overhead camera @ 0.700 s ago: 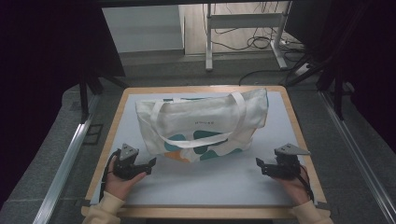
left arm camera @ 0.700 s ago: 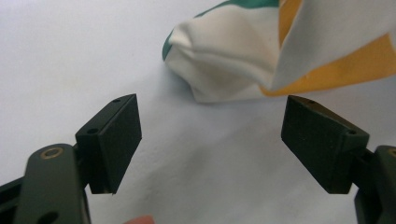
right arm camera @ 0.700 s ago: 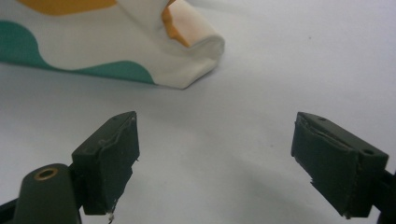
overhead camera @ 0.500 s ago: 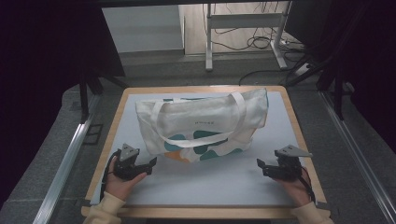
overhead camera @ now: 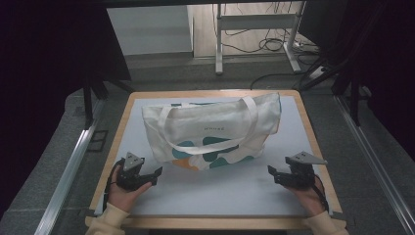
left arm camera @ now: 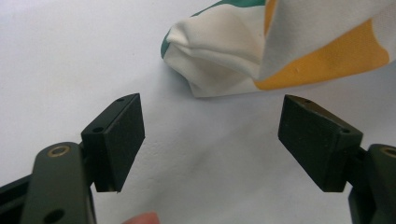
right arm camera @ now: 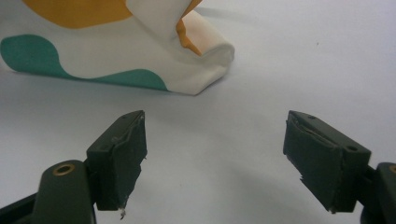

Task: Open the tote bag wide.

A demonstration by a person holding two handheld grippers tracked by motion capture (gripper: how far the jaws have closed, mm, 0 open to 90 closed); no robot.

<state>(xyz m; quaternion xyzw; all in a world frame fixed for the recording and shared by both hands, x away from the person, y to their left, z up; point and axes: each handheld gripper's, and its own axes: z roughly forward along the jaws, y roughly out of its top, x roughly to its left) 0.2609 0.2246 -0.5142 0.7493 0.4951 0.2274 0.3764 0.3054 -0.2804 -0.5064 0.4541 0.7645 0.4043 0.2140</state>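
with both fingers wide apart and empty, bring the left gripper (overhead camera: 155,173) and right gripper (overhead camera: 272,175) squarely onto the tote bag (overhead camera: 215,128) bottom corners.

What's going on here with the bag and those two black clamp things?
A person sits at a table holding a two-jaw gripper in each hand. A cream tote bag with teal and orange patches lies flat in the middle. The left gripper rests on the table near the bag's lower left corner, the right gripper near its lower right corner. Both have their jaws wide open and neither touches the bag, so nothing is gripped.
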